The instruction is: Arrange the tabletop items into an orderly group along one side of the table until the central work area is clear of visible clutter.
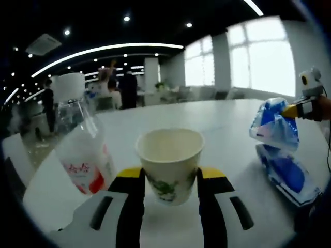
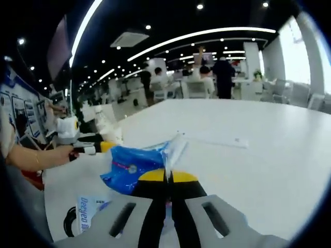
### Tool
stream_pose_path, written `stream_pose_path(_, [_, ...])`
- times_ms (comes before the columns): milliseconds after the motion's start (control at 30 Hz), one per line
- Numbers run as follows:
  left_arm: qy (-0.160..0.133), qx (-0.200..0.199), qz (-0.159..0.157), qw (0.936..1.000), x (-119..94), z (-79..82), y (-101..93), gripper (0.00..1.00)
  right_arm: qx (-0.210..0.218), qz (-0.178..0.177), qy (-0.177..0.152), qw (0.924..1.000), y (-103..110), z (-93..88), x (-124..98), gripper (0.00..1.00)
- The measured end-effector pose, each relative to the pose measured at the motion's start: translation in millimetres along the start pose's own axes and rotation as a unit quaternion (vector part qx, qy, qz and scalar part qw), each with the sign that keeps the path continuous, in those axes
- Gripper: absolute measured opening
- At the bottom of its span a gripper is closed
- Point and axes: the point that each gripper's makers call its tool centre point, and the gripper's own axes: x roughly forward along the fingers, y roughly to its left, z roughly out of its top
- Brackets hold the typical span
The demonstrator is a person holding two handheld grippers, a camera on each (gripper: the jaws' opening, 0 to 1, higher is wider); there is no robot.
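Red-labelled bottle (image 1: 83,155) (script unreadable) beside left gripper's (image 1: 169,182) paper cup (image 1: 169,164).

A large open office with a dark ceiling (image 1: 155,20) carries long curved white light strips (image 2: 207,35) and small round spotlights. Bright tall windows (image 1: 258,62) line one pale wall. Distant people (image 1: 126,88) stand among desks.

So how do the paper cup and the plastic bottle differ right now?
The paper cup sits upright between the left gripper's jaws; the plastic bottle leans beside them, ungripped. The cup is open-topped; the bottle wears a white cap. The cup is opaque with a green print; the bottle is clear with a red-and-white label. Both rest on the white table.
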Motion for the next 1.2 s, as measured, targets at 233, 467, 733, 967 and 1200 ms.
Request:
stream_pose_path(233, [0.005, 0.031, -0.004, 0.9995, 3.5, -5.3, -5.6, 0.37, 0.021, -0.019, -0.011, 0.9995, -23.3, 3.1, -10.9, 0.01])
stream_pose_path(467, [0.002, 0.016, -0.001, 0.9999, 8.0, -9.2, -3.0, 0.37, 0.029, -0.033, -0.017, 0.9989, -32.9, 3.4, -20.3, 0.01])
stream_pose_path(733, [0.0, 0.002, 0.001, 1.0, 10.5, -15.7, -4.9, 0.38, 0.038, -0.049, -0.011, 0.998, -42.2, -5.8, -30.4, 0.01])
stream_pose_path(967, [0.012, 0.008, 0.004, 0.9999, 8.4, -19.4, -5.0, 0.38, 0.046, -0.062, -0.009, 0.997, -49.0, -10.4, -35.8, 0.01])
stream_pose_path(1200, [0.023, 0.018, 0.001, 0.9996, 0.5, -23.2, -10.6, 0.42, 0.053, -0.073, -0.015, 0.9958, -61.0, -9.1, -42.0, 0.02])
